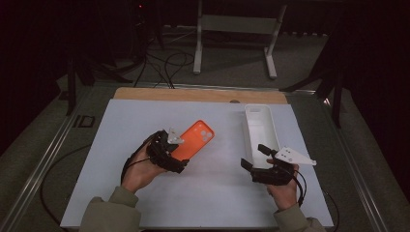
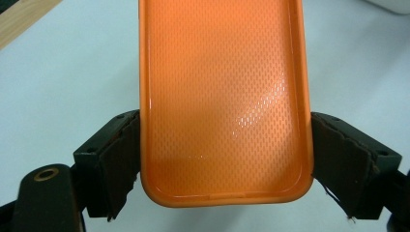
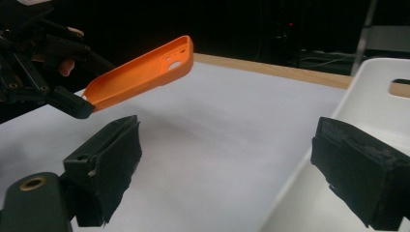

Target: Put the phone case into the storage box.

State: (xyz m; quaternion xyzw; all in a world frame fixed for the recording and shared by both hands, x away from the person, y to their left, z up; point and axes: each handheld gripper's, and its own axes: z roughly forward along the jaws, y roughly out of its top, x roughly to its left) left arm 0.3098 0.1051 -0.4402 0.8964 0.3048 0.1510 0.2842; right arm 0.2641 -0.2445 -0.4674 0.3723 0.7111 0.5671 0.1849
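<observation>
- Between the left tongs (image 2: 227,159), an orange case (image 2: 225,96) is pinched by its long edges at one end, held clear of the tabletop (image 1: 212,193).
- Right tongs (image 3: 227,169) stand spread, nothing between them.
- Just beside the right tongs lies a white tray (image 1: 261,128).
- Case and right tongs are well apart.

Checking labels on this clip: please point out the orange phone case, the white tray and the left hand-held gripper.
orange phone case (image 2: 222,96): left gripper view, middle of its textured inner face.
white tray (image 1: 269,126): high view, its long right wall.
left hand-held gripper (image 2: 225,159): left gripper view, midway between the pads clamping the case's edges.
</observation>
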